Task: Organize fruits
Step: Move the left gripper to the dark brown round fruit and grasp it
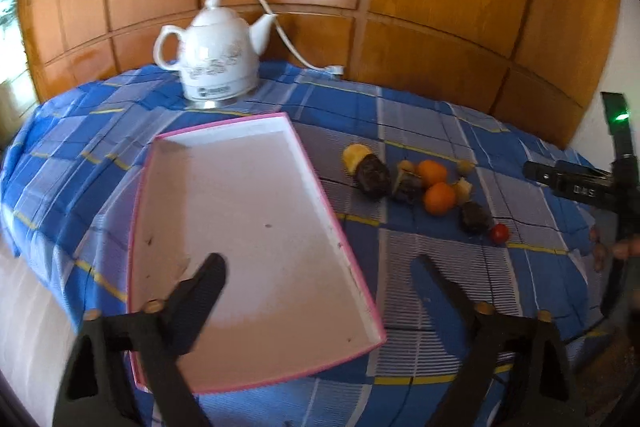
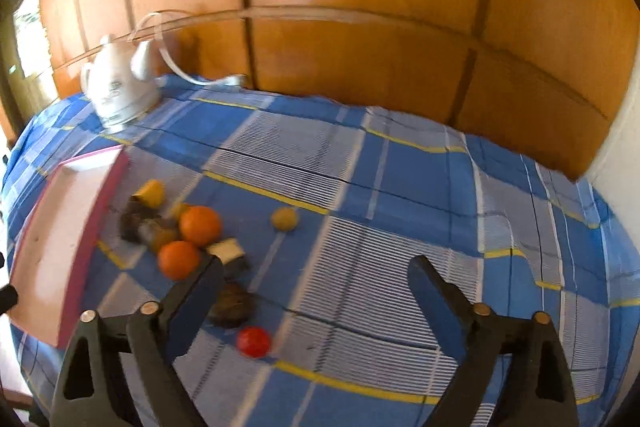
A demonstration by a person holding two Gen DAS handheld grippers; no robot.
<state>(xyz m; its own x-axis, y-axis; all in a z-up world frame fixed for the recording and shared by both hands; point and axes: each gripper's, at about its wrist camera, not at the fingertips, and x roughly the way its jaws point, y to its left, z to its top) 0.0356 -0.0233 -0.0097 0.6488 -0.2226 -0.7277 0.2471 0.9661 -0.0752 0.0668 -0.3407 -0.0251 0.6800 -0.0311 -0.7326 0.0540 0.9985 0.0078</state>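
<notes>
A shallow pink-rimmed white tray [image 1: 256,131] lies on the blue checked tablecloth; it also shows in the right wrist view [image 2: 102,157]. To its right lies a cluster of fruit: two oranges [image 1: 439,198] [image 2: 199,225], a small red tomato [image 1: 499,233] [image 2: 253,341], dark brown fruits [image 1: 373,174] [image 2: 232,305], yellow pieces [image 1: 355,155] [image 2: 151,192] and a small yellow fruit [image 2: 285,218]. My left gripper [image 1: 320,267] is open and empty over the tray's near part. My right gripper [image 2: 316,267] is open and empty above the cloth, just right of the fruit.
A white ceramic kettle [image 1: 218,61] [image 2: 120,89] with a white cord [image 1: 296,55] stands at the back of the table against wooden panelling [image 1: 440,7]. The right gripper's body [image 1: 580,183] shows at the right edge of the left wrist view.
</notes>
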